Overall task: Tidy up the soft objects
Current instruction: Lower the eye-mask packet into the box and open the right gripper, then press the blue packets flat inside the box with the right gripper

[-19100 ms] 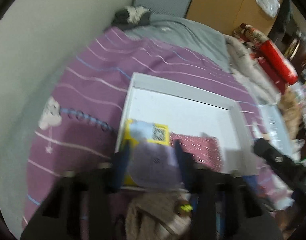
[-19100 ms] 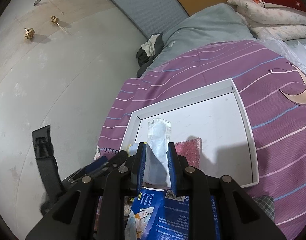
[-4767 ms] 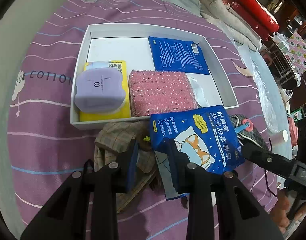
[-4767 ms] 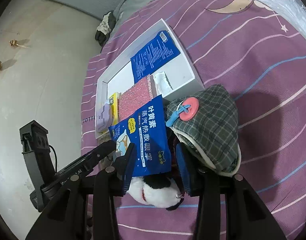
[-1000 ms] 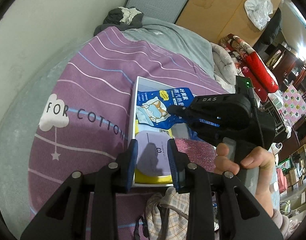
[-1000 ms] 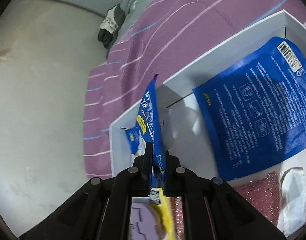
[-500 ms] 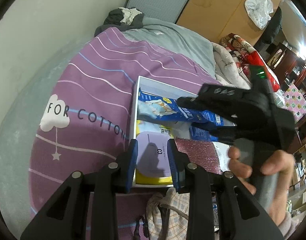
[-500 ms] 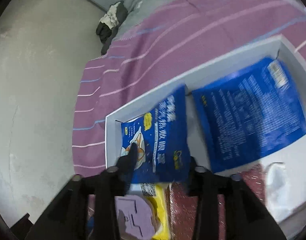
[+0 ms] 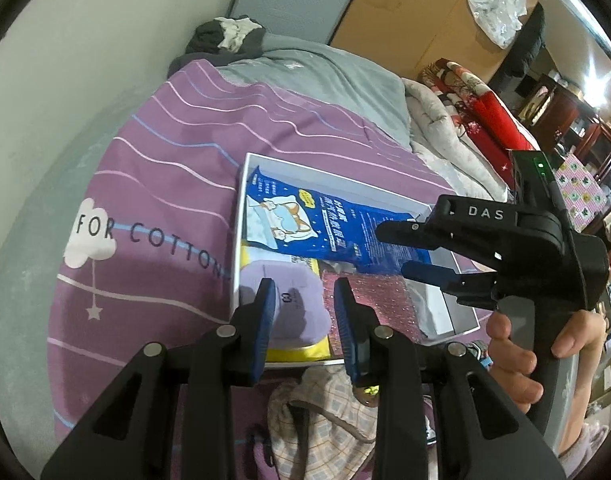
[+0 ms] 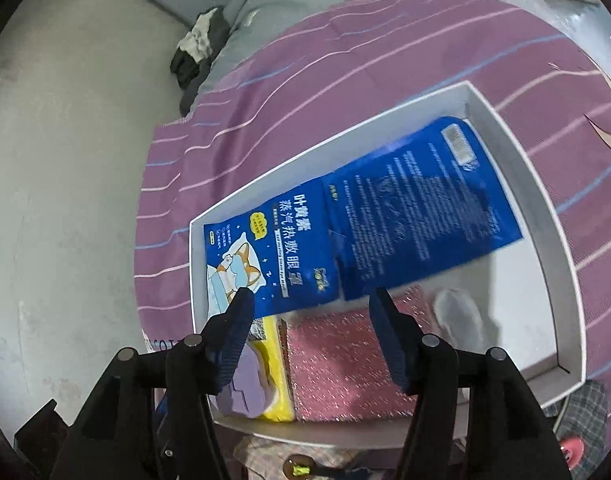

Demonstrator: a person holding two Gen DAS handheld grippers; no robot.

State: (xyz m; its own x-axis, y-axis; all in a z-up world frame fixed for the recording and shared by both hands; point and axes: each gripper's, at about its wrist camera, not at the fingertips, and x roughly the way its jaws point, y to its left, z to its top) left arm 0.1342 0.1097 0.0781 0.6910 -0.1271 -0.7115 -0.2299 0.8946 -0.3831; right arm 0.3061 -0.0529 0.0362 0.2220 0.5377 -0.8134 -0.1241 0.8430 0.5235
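The blue eye-mask packet (image 10: 271, 256) lies in the far left corner of the white tray (image 10: 545, 216), printed side up, one edge overlapping a second blue packet (image 10: 421, 200) that lies back side up beside it. It looks like a light, flat foil sachet: limp, slick on the surface, likely to bend or slide if nipped at the middle, so a pinch on a sealed edge or corner would probably hold best. Nearer in the tray sit a pink glittery sponge (image 10: 341, 364), squashy and rough, easy to grip across its width, and a lilac pad (image 10: 245, 388) resting on a yellow pack (image 10: 275, 364).

The right tongs (image 10: 309, 312) have just been opening; they stand wide apart above the near edge of the packet with nothing clamped between them, and the packet rests on its own. In the left wrist view a hand (image 9: 545, 360) holds that tool over the tray. The left tongs (image 9: 305, 292) are partly apart, empty, hovering over the lilac pad (image 9: 293, 308). The tray sits on a purple striped bedcover (image 9: 157, 168), and a checked cloth (image 9: 325, 412) lies just outside its near rim.
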